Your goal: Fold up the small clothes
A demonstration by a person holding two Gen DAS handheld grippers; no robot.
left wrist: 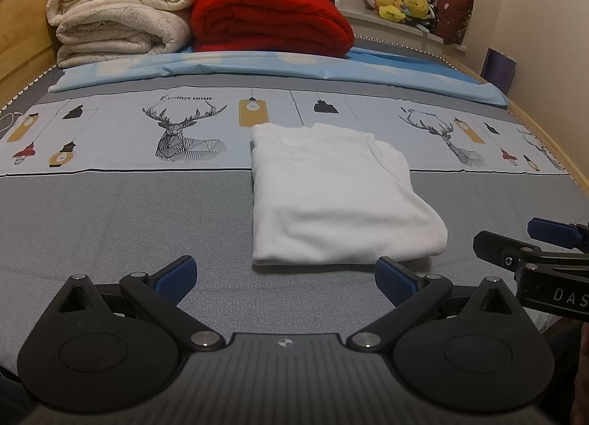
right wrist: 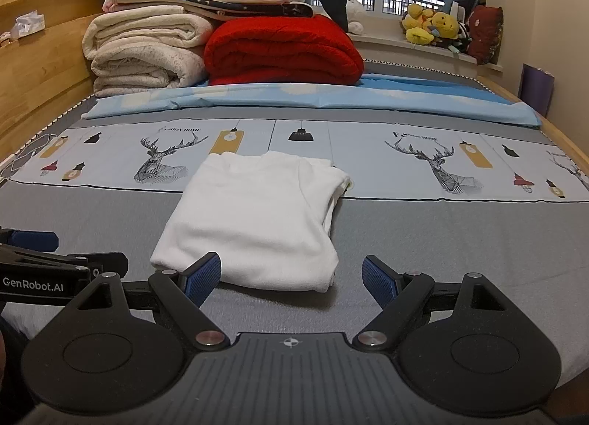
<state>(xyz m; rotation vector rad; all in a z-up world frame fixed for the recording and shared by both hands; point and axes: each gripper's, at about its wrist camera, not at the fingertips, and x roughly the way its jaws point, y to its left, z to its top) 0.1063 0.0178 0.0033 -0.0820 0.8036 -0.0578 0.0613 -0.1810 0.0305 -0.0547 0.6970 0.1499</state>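
Note:
A small white garment (left wrist: 335, 196) lies folded into a neat rectangle on the grey bed cover (left wrist: 110, 226); the right wrist view shows the same garment (right wrist: 257, 218) from the other side. My left gripper (left wrist: 285, 277) is open just short of its near edge, nothing between the blue pads. My right gripper (right wrist: 292, 279) is also open at the garment's near edge, its left pad (right wrist: 202, 277) overlapping the near left corner in view. Each gripper shows at the side of the other's view: right gripper (left wrist: 545, 252), left gripper (right wrist: 44, 259).
Behind the garment, a printed deer-pattern band (left wrist: 184, 134) and a light blue sheet (left wrist: 257, 67) cross the bed. Folded cream blankets (left wrist: 117, 16) and a red quilt (left wrist: 268, 20) are stacked at the head. Plush toys (left wrist: 401, 1) sit on the windowsill. Wooden bed rails (right wrist: 36, 75) run along both sides.

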